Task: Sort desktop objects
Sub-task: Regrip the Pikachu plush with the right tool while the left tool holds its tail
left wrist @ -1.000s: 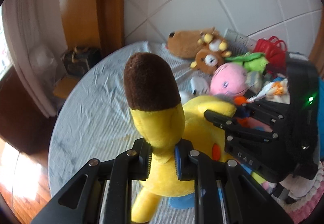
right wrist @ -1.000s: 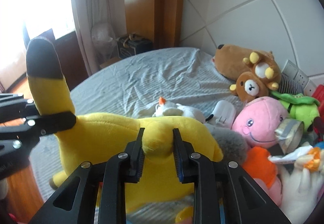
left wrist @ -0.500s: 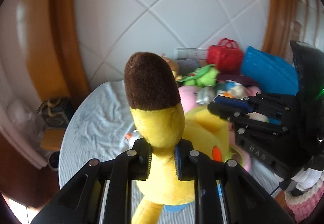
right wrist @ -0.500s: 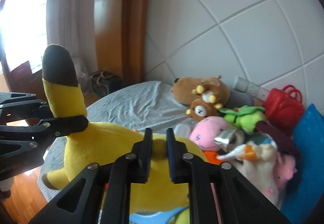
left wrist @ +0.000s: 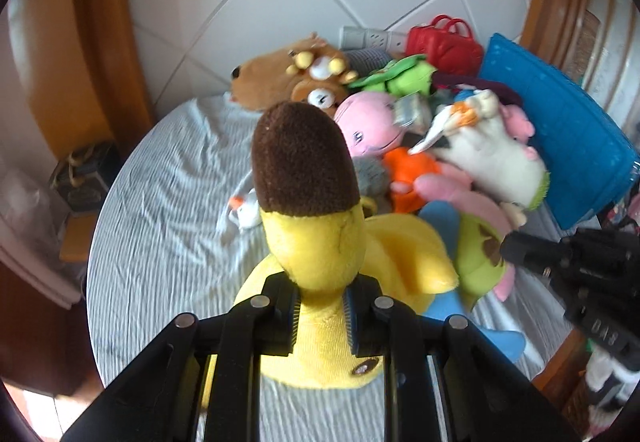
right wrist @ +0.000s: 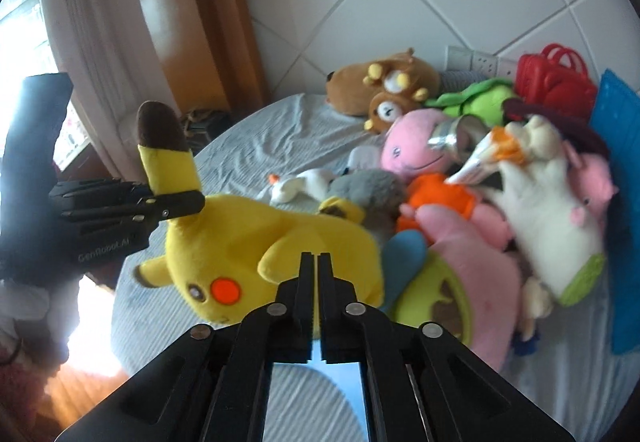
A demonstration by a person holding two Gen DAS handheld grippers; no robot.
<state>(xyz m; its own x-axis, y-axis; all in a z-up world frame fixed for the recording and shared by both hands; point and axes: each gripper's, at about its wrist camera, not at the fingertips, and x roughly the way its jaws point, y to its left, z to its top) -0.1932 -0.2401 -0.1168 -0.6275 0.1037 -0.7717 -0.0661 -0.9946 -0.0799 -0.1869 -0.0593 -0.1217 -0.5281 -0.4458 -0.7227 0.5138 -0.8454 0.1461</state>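
Note:
A yellow plush mouse (right wrist: 260, 242) with brown-tipped ears hangs low over the round striped table (right wrist: 248, 146). My left gripper (left wrist: 322, 310) is shut on the base of its raised ear (left wrist: 304, 162); the right wrist view shows that gripper (right wrist: 192, 204) clamping the ear from the left. My right gripper (right wrist: 319, 262) hovers just in front of the plush's back. Its jaws stand almost together with a thin slit, just starting to open, and nothing is between them. In the left wrist view the right gripper (left wrist: 508, 246) is blurred at the right edge.
A heap of toys fills the table's right side: pink round plush (right wrist: 416, 150), white plush (right wrist: 552, 210), orange plush (right wrist: 440, 198), brown bears (right wrist: 384, 86), green plush (right wrist: 480, 98). A red bag (right wrist: 556, 78) and blue basket (left wrist: 560, 130) stand at the wall. A small white duck (right wrist: 296, 186) lies mid-table.
My right gripper has let go of the yellow plush's back and drawn away, its jaws now closed on nothing. The left gripper keeps the ear; both views have swung and rolled.

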